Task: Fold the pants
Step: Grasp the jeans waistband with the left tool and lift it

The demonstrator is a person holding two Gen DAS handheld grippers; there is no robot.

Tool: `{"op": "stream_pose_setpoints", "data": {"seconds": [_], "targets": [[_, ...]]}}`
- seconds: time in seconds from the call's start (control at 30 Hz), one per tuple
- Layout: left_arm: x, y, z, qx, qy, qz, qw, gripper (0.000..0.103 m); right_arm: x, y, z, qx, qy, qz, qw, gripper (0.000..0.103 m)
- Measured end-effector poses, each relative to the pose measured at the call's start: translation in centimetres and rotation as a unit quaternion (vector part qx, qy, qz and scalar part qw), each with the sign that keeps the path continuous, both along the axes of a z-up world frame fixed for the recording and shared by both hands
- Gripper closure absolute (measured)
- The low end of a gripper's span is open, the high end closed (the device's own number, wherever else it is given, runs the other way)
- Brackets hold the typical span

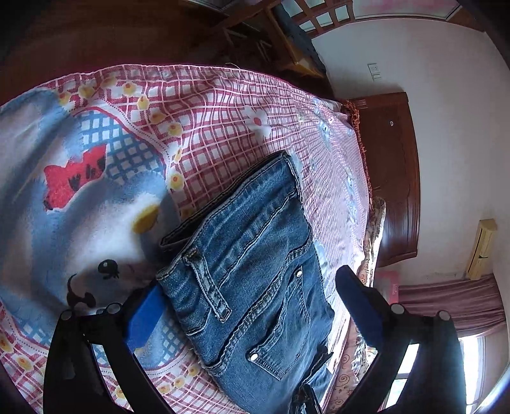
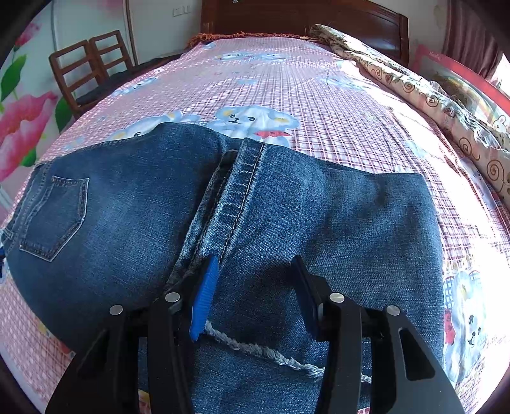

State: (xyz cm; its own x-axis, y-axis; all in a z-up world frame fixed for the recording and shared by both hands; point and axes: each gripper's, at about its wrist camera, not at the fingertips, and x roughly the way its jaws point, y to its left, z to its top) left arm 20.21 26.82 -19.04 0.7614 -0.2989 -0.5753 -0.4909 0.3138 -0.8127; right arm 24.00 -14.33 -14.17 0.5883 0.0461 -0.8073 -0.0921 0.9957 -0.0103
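Observation:
Blue jeans (image 1: 251, 280) lie folded on the bed, waistband and pockets toward the left wrist camera. My left gripper (image 1: 251, 286) is open, its blue-padded fingers (image 1: 145, 318) straddling the waistband end just above the denim. In the right wrist view the jeans (image 2: 334, 216) are spread wide, with a back pocket (image 2: 54, 216) at left and a seam running down the middle. My right gripper (image 2: 255, 264) is open above the denim near a frayed hem (image 2: 255, 348), holding nothing.
The bed (image 2: 287, 79) has a pink checked sheet with bear prints. A rolled patterned quilt (image 2: 430, 95) lies along its right side. Wooden headboard (image 2: 302, 19) at the far end, wooden chairs (image 2: 86, 67) at the left.

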Motion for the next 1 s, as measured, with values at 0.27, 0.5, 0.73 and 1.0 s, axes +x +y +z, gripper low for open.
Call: {"op": "stream_pose_setpoints", "data": {"seconds": [0.27,0.5,0.73,1.0], "targets": [[-1.2,1.0,-1.5,-0.011,0.027,0.014,0.9995,0.086,0.1,-0.4,0.1,0.012,0.004,0.004,1.0,0.056],[-0.5,-0.7,3.7,0.059,-0.012,0.006,0.9982,0.091,0.2,-1.8,0.8,0.073,0.022,0.001,0.997,0.041],[1.5,-6.9,12.2,0.203,-0.092,-0.072,0.9721,0.092,-2.2,-6.6,2.2,0.233,0.016,-0.048,0.971,0.038],[1.9,-22.1,19.1,0.325,-0.203,-0.227,0.8956,0.092,-6.5,-14.9,4.6,0.298,-0.012,-0.104,0.949,0.038]]}}
